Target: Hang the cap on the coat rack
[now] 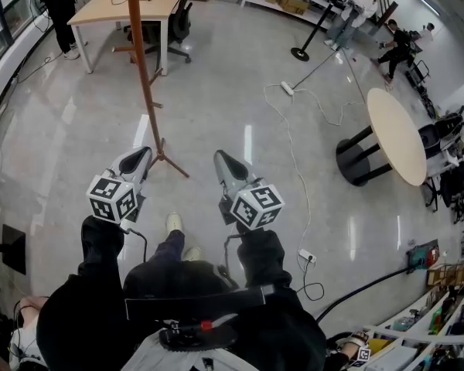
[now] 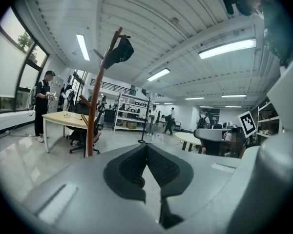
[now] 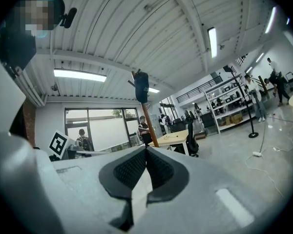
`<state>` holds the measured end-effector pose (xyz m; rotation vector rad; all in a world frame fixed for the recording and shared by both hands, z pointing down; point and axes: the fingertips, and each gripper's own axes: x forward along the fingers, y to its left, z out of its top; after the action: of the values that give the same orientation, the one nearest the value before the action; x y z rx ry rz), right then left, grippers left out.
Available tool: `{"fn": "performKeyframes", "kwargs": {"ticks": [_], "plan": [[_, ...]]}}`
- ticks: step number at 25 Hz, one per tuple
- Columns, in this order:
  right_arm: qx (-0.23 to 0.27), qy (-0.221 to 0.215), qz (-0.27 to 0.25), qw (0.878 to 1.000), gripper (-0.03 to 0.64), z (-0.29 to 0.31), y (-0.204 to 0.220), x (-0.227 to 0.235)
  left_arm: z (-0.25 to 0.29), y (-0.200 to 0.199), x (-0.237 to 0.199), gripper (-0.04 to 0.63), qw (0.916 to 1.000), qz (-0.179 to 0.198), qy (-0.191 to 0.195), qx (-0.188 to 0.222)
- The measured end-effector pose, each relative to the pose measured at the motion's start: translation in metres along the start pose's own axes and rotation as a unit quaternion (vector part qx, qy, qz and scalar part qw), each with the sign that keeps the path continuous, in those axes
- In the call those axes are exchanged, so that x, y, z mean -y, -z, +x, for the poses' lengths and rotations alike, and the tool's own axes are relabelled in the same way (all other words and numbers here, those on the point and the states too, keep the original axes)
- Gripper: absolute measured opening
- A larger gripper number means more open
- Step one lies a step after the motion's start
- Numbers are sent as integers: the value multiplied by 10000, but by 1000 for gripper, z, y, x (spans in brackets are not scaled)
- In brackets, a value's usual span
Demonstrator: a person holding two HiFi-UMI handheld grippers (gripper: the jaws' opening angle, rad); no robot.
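A dark cap (image 2: 119, 51) hangs on a top peg of the brown wooden coat rack (image 2: 94, 112); it shows again as the cap (image 3: 141, 87) on the rack (image 3: 149, 126) in the right gripper view. From the head view the rack (image 1: 141, 68) stands straight ahead of me, its top cut off by the frame edge. My left gripper (image 1: 145, 154) and right gripper (image 1: 219, 158) are held side by side below the rack's foot, both pointing toward it. Each has its jaws pressed together with nothing between them; left gripper (image 2: 146, 147), right gripper (image 3: 146, 151).
A light wooden desk (image 1: 131, 2) with a black office chair (image 1: 175, 23) stands behind the rack. A round table (image 1: 396, 134) sits to the right, with a white cable (image 1: 294, 161) and power strip (image 1: 287, 88) on the glossy floor. Several people stand at the room's edges.
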<state>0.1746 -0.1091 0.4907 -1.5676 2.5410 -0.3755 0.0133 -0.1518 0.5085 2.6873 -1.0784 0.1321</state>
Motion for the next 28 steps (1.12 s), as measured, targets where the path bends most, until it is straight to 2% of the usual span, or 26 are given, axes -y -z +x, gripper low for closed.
{"fn": "performKeyframes", "kwargs": {"ticks": [28], "plan": [[-23,-44,94,9999,3,-2,-4,9,6,-5,10,3,10000,36,57,-4]]}}
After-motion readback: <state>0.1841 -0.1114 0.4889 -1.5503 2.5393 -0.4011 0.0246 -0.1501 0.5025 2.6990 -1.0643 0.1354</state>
